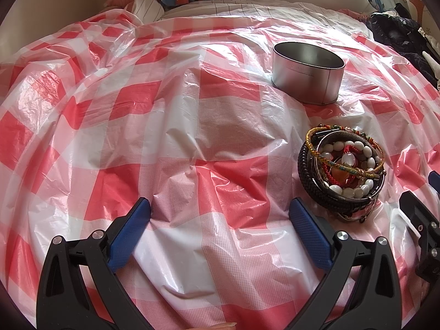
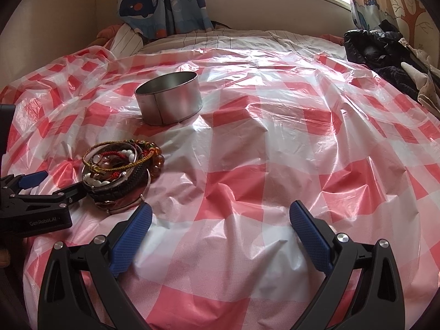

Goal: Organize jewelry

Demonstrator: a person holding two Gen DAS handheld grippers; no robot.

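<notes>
A pile of bracelets (image 1: pixel 342 170), with white beads, braided black leather, metal bangles and coloured cords, lies on a red-and-white checked plastic sheet (image 1: pixel 178 126). It also shows in the right wrist view (image 2: pixel 118 176). An open, empty round metal tin (image 1: pixel 308 71) stands beyond the pile, also in the right wrist view (image 2: pixel 169 97). My left gripper (image 1: pixel 220 211) is open and empty, just left of the pile; it shows in the right wrist view (image 2: pixel 55 185). My right gripper (image 2: pixel 220 214) is open and empty, right of the pile; its edge shows in the left wrist view (image 1: pixel 423 192).
The sheet (image 2: pixel 275 137) covers a bed. Dark clothes (image 2: pixel 385 52) are heaped at the far right. Striped bedding (image 2: pixel 129 41) and whale-print curtains (image 2: pixel 162 2) stand at the back below a window.
</notes>
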